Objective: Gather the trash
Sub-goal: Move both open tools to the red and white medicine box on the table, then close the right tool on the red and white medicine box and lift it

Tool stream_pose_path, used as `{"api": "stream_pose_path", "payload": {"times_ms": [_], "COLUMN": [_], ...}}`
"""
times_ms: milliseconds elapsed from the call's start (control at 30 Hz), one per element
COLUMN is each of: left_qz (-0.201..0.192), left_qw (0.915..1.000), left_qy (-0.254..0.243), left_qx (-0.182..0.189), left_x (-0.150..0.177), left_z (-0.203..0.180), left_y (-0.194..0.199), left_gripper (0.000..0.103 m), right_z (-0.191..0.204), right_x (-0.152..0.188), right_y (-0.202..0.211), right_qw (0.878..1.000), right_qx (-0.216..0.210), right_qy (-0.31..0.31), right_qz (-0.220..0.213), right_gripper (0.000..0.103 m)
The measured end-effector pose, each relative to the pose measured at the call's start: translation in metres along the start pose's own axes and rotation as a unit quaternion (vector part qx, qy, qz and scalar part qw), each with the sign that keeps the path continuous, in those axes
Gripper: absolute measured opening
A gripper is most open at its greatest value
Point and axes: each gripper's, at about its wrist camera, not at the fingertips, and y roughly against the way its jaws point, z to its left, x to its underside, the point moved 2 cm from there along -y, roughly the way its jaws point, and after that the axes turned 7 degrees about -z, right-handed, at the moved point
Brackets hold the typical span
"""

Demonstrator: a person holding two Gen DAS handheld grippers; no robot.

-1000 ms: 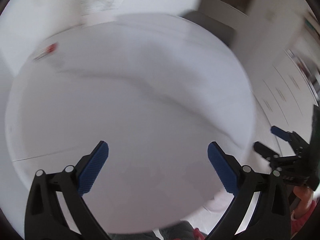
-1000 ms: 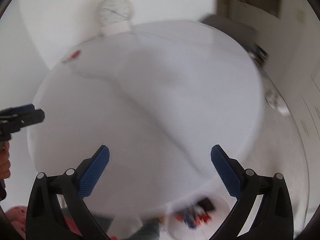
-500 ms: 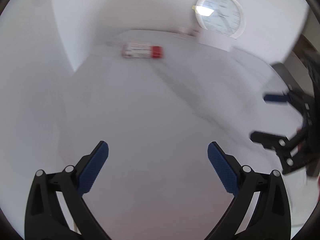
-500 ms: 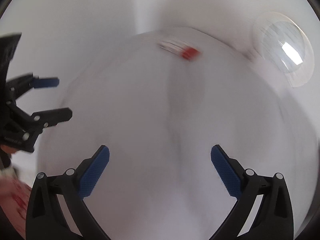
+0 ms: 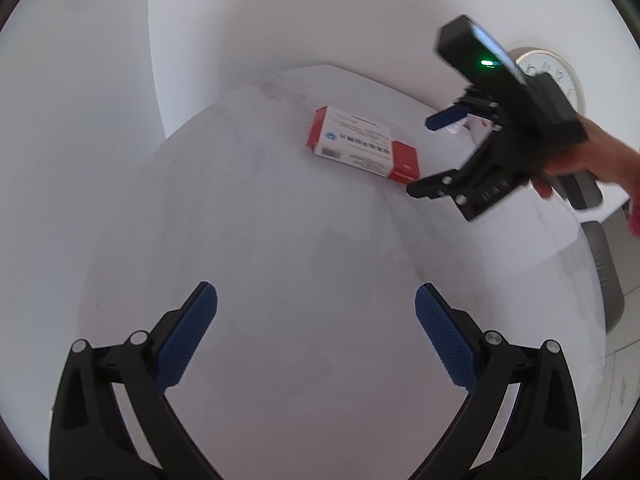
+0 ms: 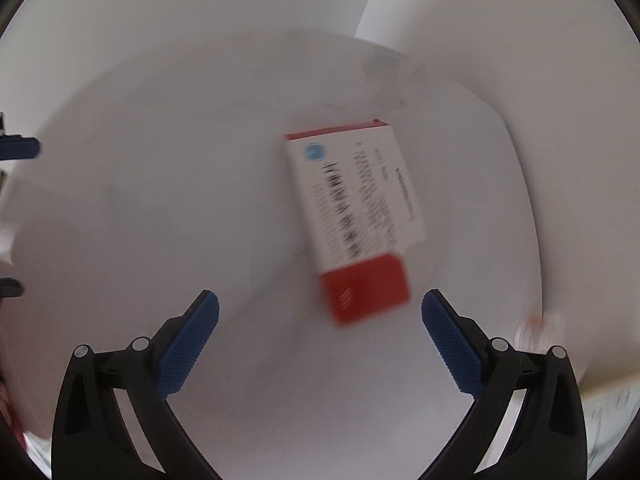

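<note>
Carton (image 5: pixel 362 147) of red and white card is seen lying flat on a round white bench (image 5: pixel 280 240), with both sets of jaws spread and empty.

The bench surface is pale and faintly smudged near its far edge, and it is backed by plain white walls that meet at a corner. A round clock (image 5: pixel 560 76) is partly visible behind the right gripper (image 5: pixel 430 156), which is held by a hand (image 5: pixel 592 152) just beside the carton's red end; a green light is lit on its body. In the right wrist view the carton (image 6: pixel 356 220) is shown blurred, just ahead of the released jaws and towards the right one. The left gripper (image 5: pixel 316 336) is held over bare bench, well apart from the carton.
</note>
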Motion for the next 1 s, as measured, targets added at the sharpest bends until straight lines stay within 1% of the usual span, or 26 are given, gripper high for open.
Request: {"api": "stream_pose_path", "payload": {"times_ms": [100,167,333,400,467,500,533,567,600,633,733,767,800,833,900,933,1000], "left_qz": [0.0,0.0,-0.005,-0.002,0.002,0.003,0.003,0.003,0.003,0.003,0.007,0.007,0.006,0.005,0.004,0.003,0.01], "left_qw": [1.0,1.0,0.9999,0.9999,0.9999,0.9999,0.9999,0.9999,0.9999,0.9999,0.9999,0.9999,0.9998,0.9997,0.9993,0.999,0.9981], "left_qy": [0.002,-0.002,-0.012,-0.011,-0.013,-0.015,-0.016,-0.016,-0.016,-0.014,-0.013,-0.015,-0.019,-0.025,-0.037,-0.043,-0.06], "left_qx": [0.002,0.001,0.001,0.001,-0.002,-0.004,-0.005,-0.004,-0.004,-0.004,-0.004,-0.005,-0.006,-0.007,-0.009,-0.009,-0.003], "left_x": [-0.002,-0.003,-0.009,-0.008,-0.008,-0.008,-0.006,-0.006,-0.007,-0.008,-0.006,-0.006,-0.005,-0.005,-0.003,-0.001,0.004], "left_z": [0.0,0.001,-0.001,-0.001,-0.003,-0.004,-0.007,-0.009,-0.009,-0.01,-0.012,-0.012,-0.015,-0.018,-0.023,-0.026,-0.037], "left_y": [-0.011,-0.014,-0.025,-0.026,-0.035,-0.036,-0.034,-0.033,-0.032,-0.031,-0.031,-0.03,-0.027,-0.024,-0.016,-0.012,0.001], "left_gripper": [0.095,0.095,0.095,0.095,0.095,0.095,0.095,0.095,0.095,0.095,0.095,0.095,0.095,0.095,0.095,0.095,0.095], "right_z": [-0.018,-0.026,-0.031,-0.034,-0.038,-0.039,-0.04,-0.041,-0.046,-0.05,-0.05,-0.059,-0.058,-0.057,-0.054,-0.051,-0.034], "right_x": [-0.003,-0.004,-0.003,-0.003,-0.004,-0.004,-0.005,-0.005,-0.003,-0.001,0.003,0.002,0.003,0.004,0.015,0.024,0.056], "right_y": [-0.021,-0.032,-0.052,-0.057,-0.06,-0.06,-0.06,-0.059,-0.06,-0.059,-0.055,-0.06,-0.055,-0.048,-0.028,-0.016,0.016], "right_qw": [1.0,1.0,0.998,0.997,0.997,0.997,0.997,0.997,0.997,0.996,0.996,0.996,0.997,0.997,0.996,0.994,0.986], "right_qx": [-0.008,-0.021,-0.028,-0.03,-0.038,-0.043,-0.049,-0.06,-0.065,-0.07,-0.07,-0.071,-0.069,-0.069,-0.069,-0.071,-0.07], "right_qy": [0.011,0.014,0.044,0.05,0.047,0.045,0.041,0.032,0.027,0.021,0.01,0.006,-0.002,-0.016,-0.061,-0.087,-0.146], "right_qz": [0.006,0.013,0.037,0.041,0.04,0.039,0.039,0.04,0.04,0.04,0.047,0.047,0.044,0.038,0.01,-0.006,-0.037], "right_gripper": [0.101,0.101,0.101,0.101,0.101,0.099,0.094,0.092,0.086,0.084,0.084,0.084,0.084,0.084,0.084,0.084,0.084]}}
